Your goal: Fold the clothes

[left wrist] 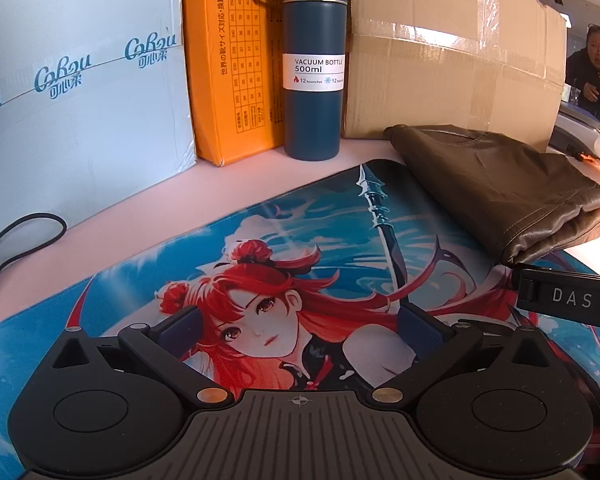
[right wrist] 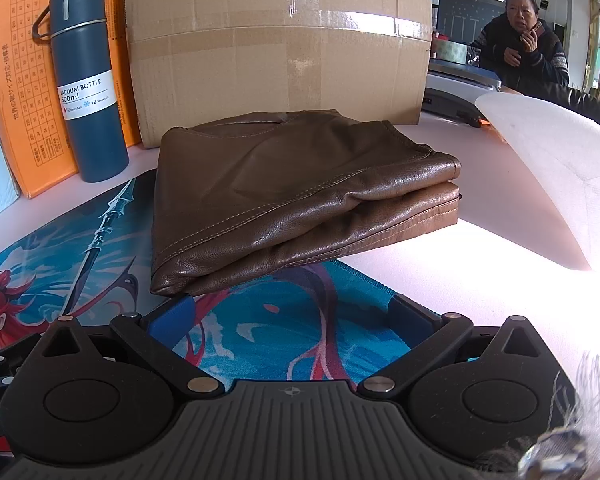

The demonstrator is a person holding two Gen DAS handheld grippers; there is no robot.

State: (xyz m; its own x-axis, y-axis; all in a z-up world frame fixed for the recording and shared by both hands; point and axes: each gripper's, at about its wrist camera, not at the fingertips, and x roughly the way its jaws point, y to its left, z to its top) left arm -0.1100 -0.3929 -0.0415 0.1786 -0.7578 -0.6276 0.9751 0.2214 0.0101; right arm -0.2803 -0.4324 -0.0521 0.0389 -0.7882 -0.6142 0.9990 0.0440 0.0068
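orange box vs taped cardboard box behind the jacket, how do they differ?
The orange box is bright orange with a printed size chart; the cardboard box is plain brown with clear tape. The orange box is the narrower; the cardboard box is much wider. The vacuum bottle stands before the orange box; the folded brown jacket lies before the cardboard box. Both stand at the table's back.

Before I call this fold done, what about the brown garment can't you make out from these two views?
- Brown leather garment: type unclear in both views; folded layers hide everything inside.
- Its far edge, right wrist view: hidden behind its own top.
- Its right corner, left wrist view: cut off beside the right gripper.
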